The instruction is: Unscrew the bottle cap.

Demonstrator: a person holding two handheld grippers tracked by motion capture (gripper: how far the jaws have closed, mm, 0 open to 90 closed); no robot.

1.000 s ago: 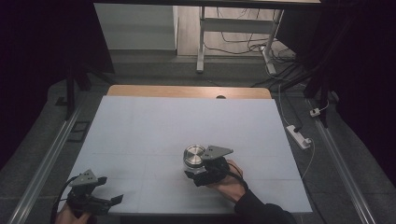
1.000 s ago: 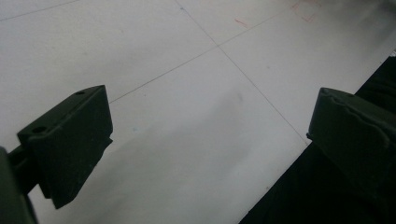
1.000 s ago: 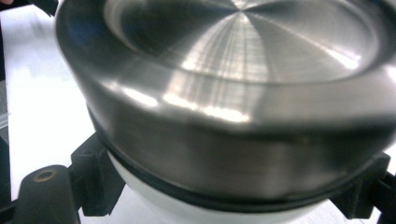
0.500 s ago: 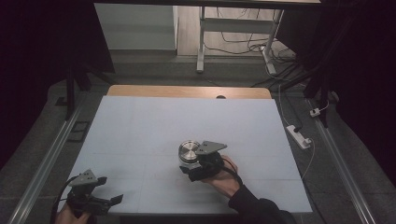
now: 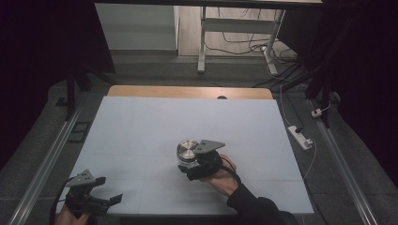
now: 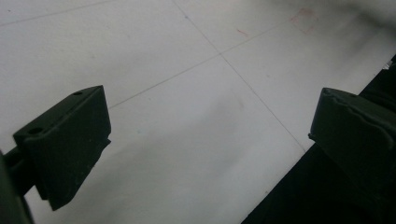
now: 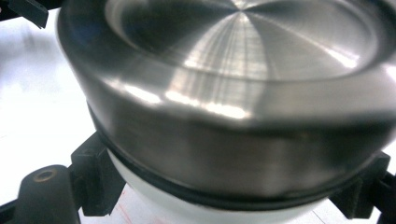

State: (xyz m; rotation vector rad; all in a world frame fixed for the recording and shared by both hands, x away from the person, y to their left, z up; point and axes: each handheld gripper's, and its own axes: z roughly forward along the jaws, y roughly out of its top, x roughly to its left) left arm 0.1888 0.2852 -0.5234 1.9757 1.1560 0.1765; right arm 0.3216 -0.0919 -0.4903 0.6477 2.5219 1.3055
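Where the two black jaws of the right gripper (image 5: 190,165) close in, they clamp a round container (image 5: 187,151) from either side, seated against its white lower body just under a dark band, as the right gripper view shows; a brushed steel lid (image 7: 243,60) caps the container (image 7: 224,116), its concentric finish catching light. Item position: on the white table (image 5: 141,126), slightly right of centre and toward the near half, upright, lid uppermost. Whether the base rests on the surface or sits just above it cannot be told. The grey three-cornered plate (image 5: 210,146) sits atop the right gripper, just beside the lid; the person's right hand (image 5: 220,180) wraps the body behind it, a dark sleeve (image 5: 253,208) trailing to the near edge.

Left gripper (image 5: 110,200): jaws spread wide with nothing between them, bare white tabletop (image 6: 187,116) between the jaws in the left gripper view. Position: near-left corner of the table, at its front edge, well apart from the container, held in the left hand (image 5: 70,216)

Beyond the table: a wooden strip (image 5: 187,92) along the far edge, a white power strip (image 5: 300,137) on the floor at right
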